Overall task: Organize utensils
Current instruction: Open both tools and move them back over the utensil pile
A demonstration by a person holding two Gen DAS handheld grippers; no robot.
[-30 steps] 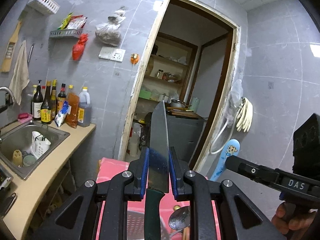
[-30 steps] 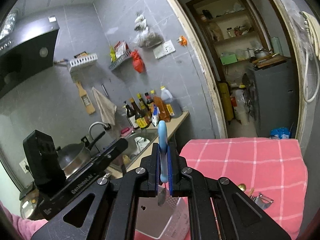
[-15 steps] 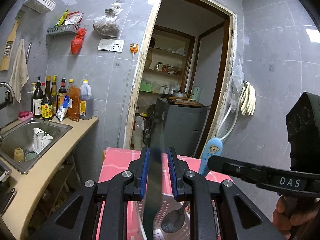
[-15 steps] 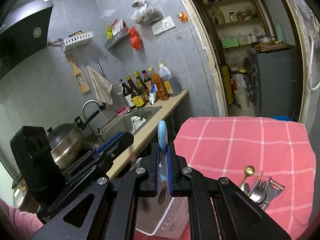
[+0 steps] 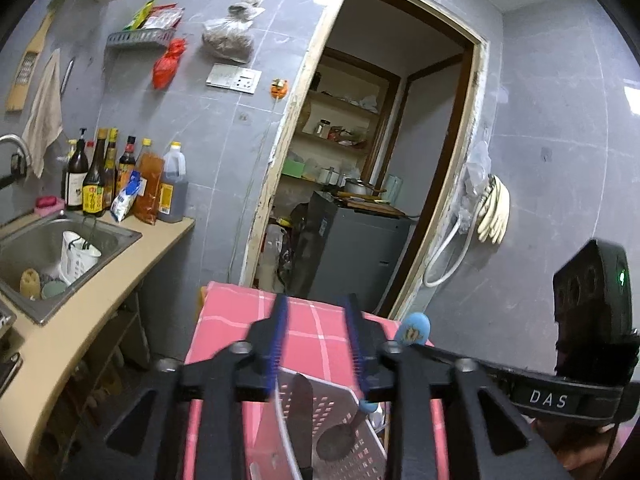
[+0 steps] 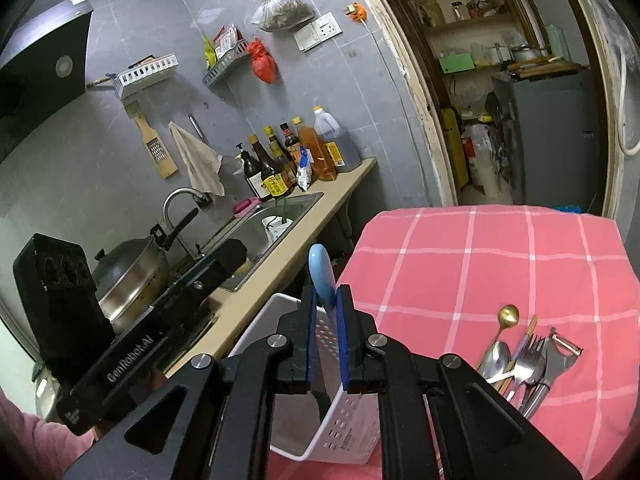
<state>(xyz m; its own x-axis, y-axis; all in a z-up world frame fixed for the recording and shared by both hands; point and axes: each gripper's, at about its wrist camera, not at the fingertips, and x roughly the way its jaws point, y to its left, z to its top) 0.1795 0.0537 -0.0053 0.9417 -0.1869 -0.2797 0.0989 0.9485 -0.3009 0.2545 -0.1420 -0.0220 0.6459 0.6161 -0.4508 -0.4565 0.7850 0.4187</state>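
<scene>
In the left wrist view my left gripper [image 5: 316,340] is open and empty above a white perforated basket [image 5: 340,400]. A dark knife [image 5: 302,420] lies inside the basket, blade up. My right gripper [image 6: 326,332] is shut on a blue-handled spoon [image 6: 322,276], handle up. The spoon's bowl [image 5: 334,442] hangs inside the basket [image 6: 348,412]. Both grippers hover over the basket on the pink checked tablecloth [image 6: 500,264].
A pile of loose cutlery [image 6: 520,364] with a gold spoon and a peeler lies on the cloth to the right of the basket. A counter with a sink [image 5: 48,248] and bottles [image 6: 288,164] runs along the left. A doorway [image 5: 380,160] is behind the table.
My left gripper has opened and let go of the knife, which dropped into the basket. Both grippers have come lower over the basket, the spoon still held.
</scene>
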